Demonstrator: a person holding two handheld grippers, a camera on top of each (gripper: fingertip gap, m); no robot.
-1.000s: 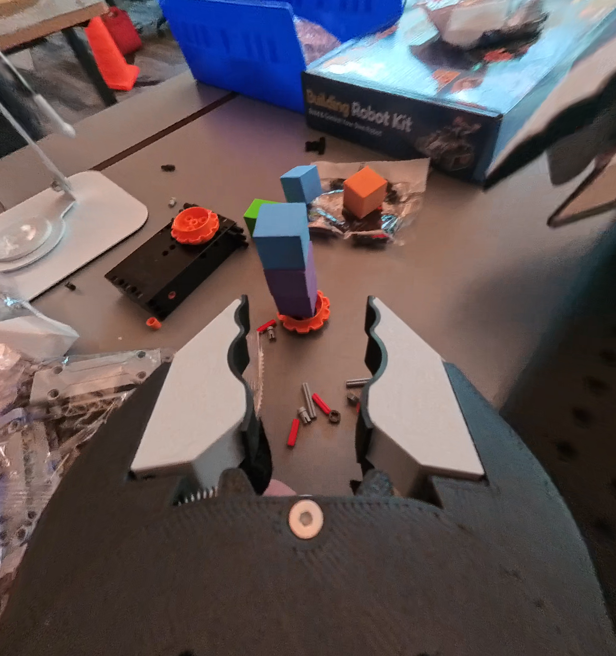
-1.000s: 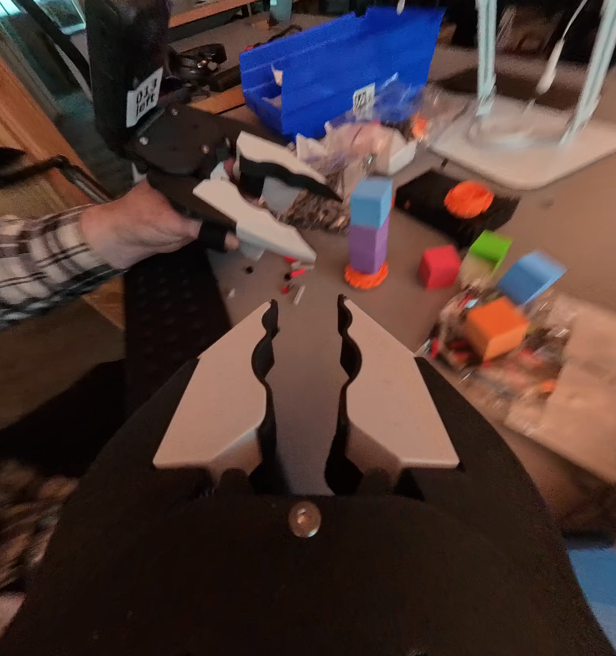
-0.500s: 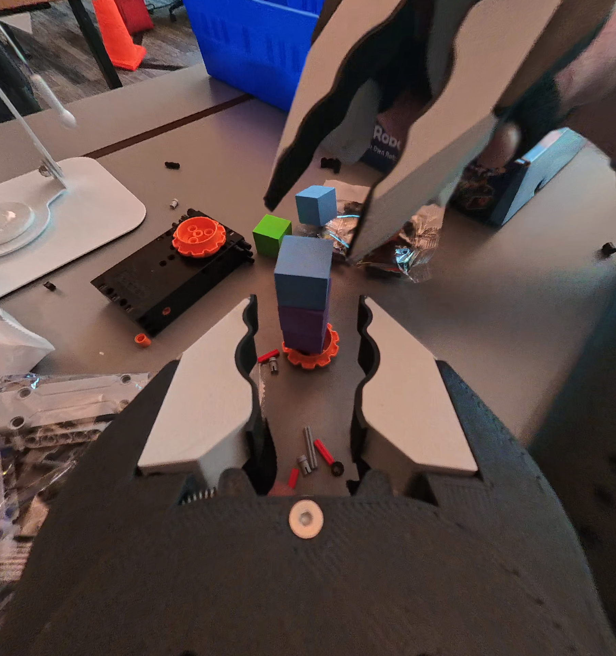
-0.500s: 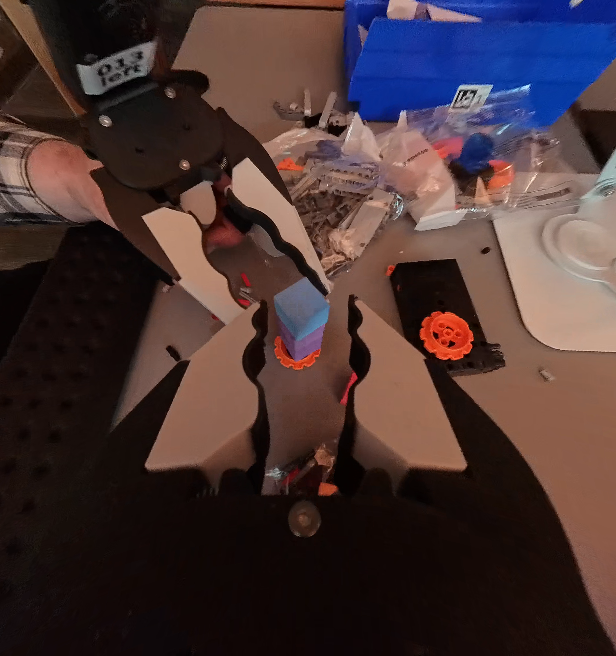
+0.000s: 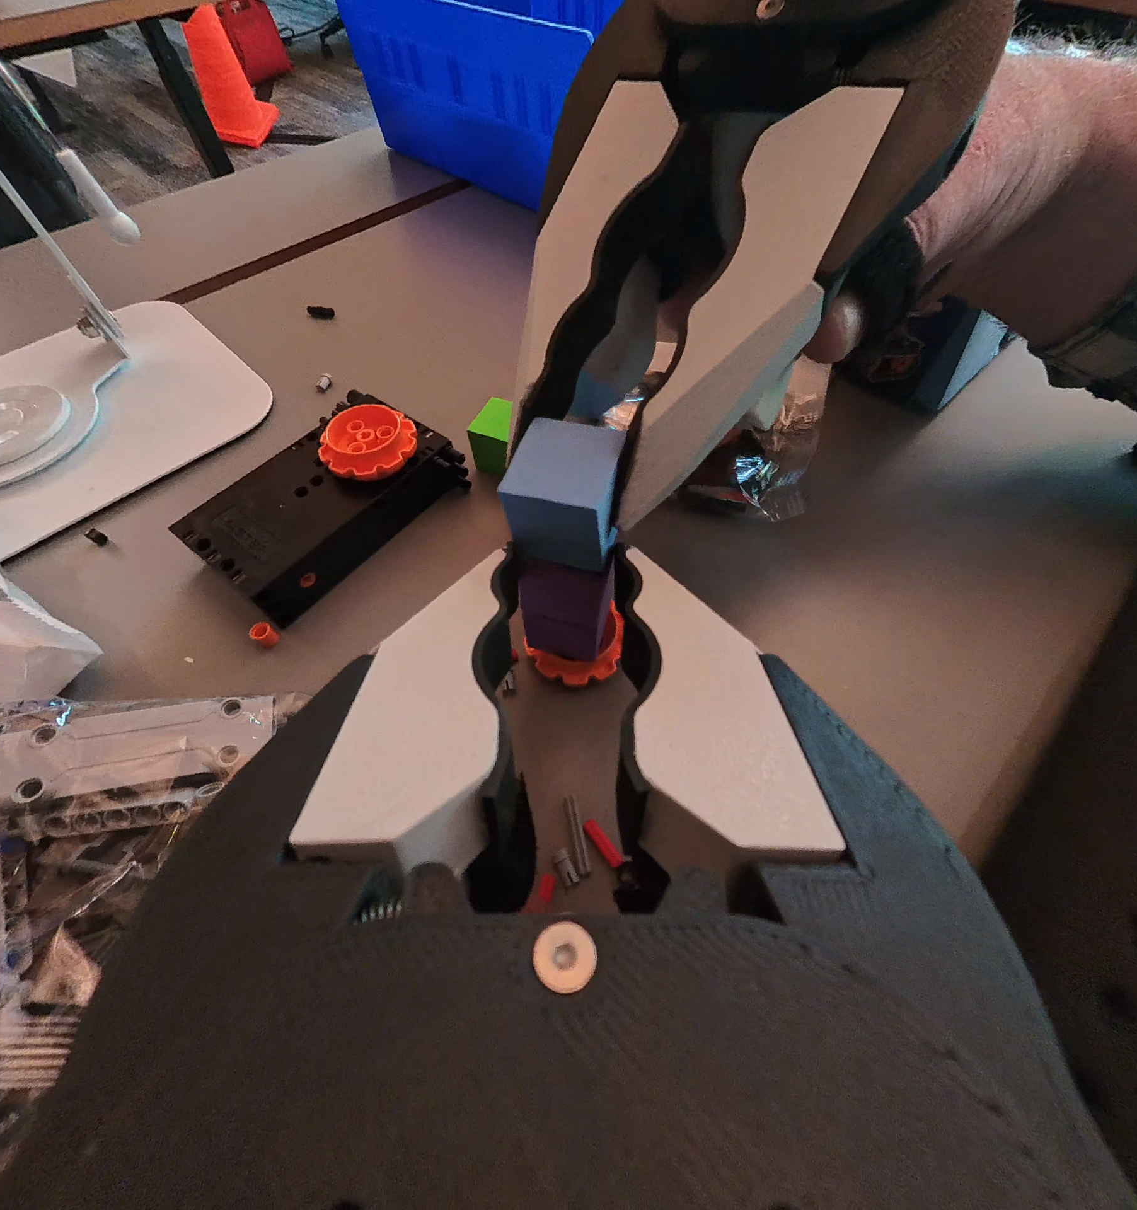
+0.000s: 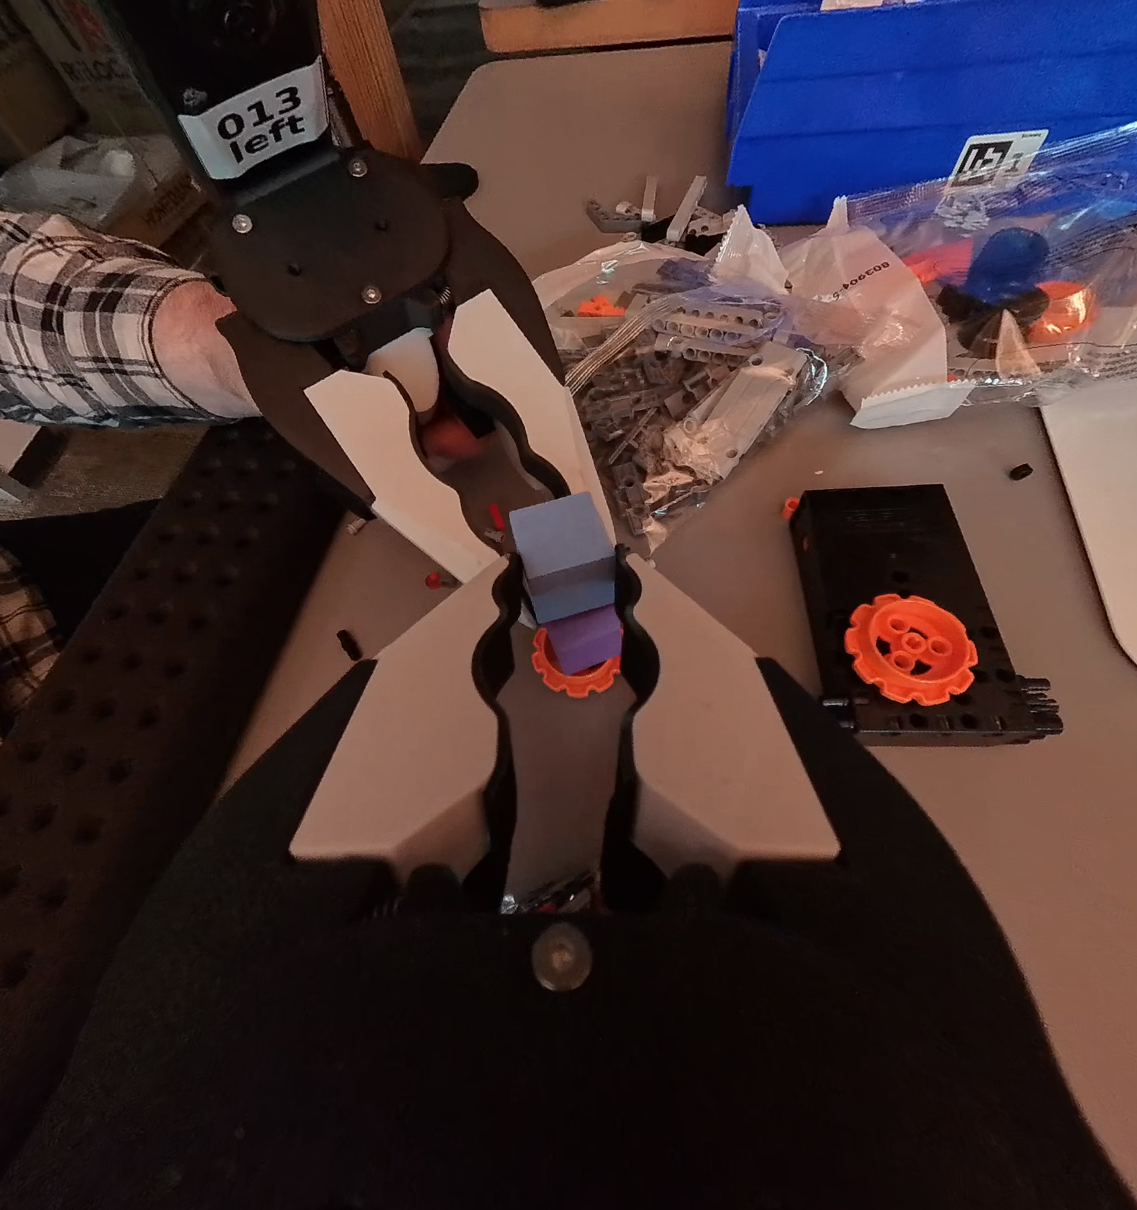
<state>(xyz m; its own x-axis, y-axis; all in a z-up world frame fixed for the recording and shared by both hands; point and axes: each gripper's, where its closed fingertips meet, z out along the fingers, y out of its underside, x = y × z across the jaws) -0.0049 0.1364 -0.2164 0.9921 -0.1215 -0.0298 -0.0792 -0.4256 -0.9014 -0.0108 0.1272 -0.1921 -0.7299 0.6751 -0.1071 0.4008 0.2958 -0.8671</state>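
1. The left gripper (image 5: 564,563) stands narrowed around the purple cube (image 5: 564,605), its tips on either side of it; whether they press the cube I cannot tell.
2. The right gripper (image 6: 562,568) is closed onto the blue cube (image 6: 562,556), which sits on top of the purple cube (image 6: 585,645).
3. The purple cube rests on an orange gear (image 5: 576,661) on the grey counter (image 5: 880,589), at the centre of both views.
4. In the left wrist view, a black plate (image 5: 304,524) with a second orange gear (image 5: 366,442) lies at 10 o'clock from the stack, and a green cube (image 5: 490,432) at 11 o'clock.
5. Small pins (image 5: 579,844) lie between the left gripper's fingers, near its base.
6. In the right wrist view, clear bags of grey parts (image 6: 703,419) lie at 1 o'clock, with a blue bin (image 6: 946,98) beyond them.
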